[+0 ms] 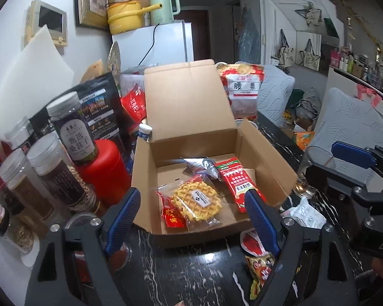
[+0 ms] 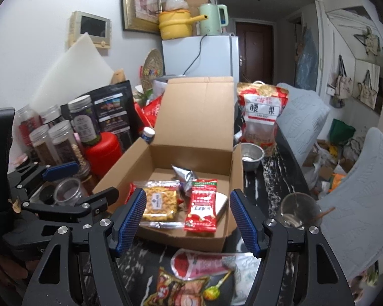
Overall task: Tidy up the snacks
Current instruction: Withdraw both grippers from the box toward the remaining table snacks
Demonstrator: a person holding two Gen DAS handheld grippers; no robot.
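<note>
Both the left gripper (image 1: pixel 191 219) and right gripper (image 2: pixel 189 219) are hovering spread and empty before the open brown cardboard box (image 1: pixel 263 153), seemingly ready to fetch loose red snack packets (image 2: pixel 204 265) lying nearby.

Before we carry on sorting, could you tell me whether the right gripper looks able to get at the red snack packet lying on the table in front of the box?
Probably yes: the red snack packet lies uncovered just before the right gripper, whose jaws stand open and empty.
</note>
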